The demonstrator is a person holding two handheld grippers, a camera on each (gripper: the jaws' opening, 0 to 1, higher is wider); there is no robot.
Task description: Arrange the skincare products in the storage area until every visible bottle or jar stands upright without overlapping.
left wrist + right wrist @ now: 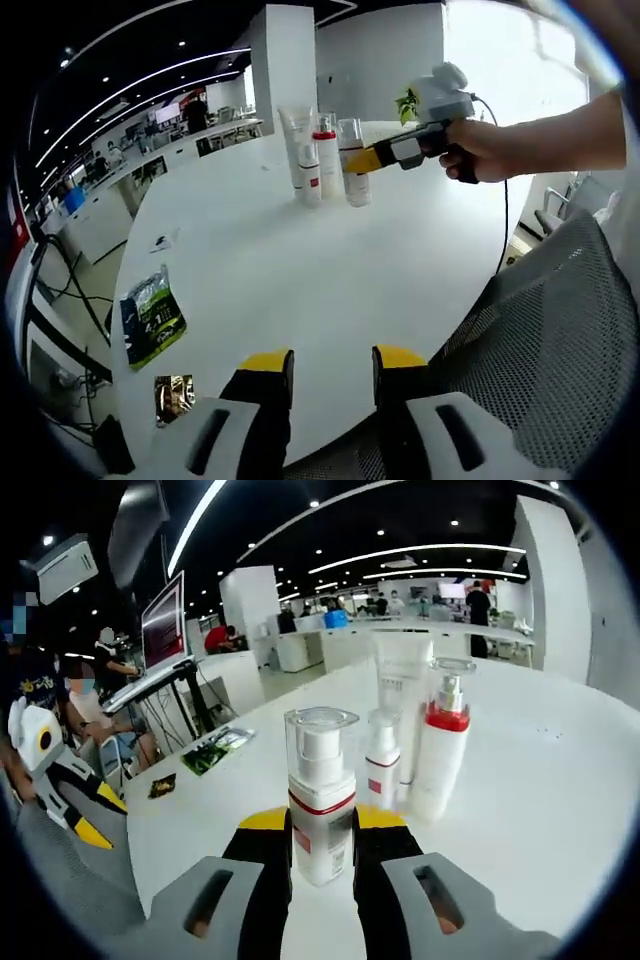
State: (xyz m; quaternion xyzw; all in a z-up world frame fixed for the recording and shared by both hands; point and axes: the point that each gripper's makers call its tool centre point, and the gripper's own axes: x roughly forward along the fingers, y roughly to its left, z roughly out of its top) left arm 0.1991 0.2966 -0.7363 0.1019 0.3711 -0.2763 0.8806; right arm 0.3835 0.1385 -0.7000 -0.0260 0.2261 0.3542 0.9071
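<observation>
Nearest the lens in the right gripper view, the right gripper [320, 830] has its two black, yellow-tipped jaws clamped on either side of a white pump bottle with a clear square cap and a red band [320, 795], which stands upright on the round white table [560, 780]. Just beyond it, at about 1 o'clock, stand three more upright skincare products close together: a small white bottle with a red label [381, 760], a taller white pump bottle with a red collar and clear cap [441, 742], and, behind them, a white squeeze tube standing on its cap [402, 685]. At 9 o'clock the left gripper [75, 815] shows at the table's edge, and beyond it a green snack packet [213, 750] and a small dark sachet [163, 785] lie flat on the tabletop.

In the left gripper view, the left gripper [331, 362] hovers over the near table edge [300, 300] with its jaws apart and nothing between them. At 12 o'clock, well apart from it, the bottle group stands near the far side; the right gripper [352, 165], held by a hand [485, 150], closes on the clear-capped bottle [354, 160], beside the red-collared bottle [326, 150] and the tube [300, 145]. At 9 o'clock lie the green packet [152, 317] and the sachet [173, 395]. A grey mesh chair [540, 350] stands at 4 o'clock.
</observation>
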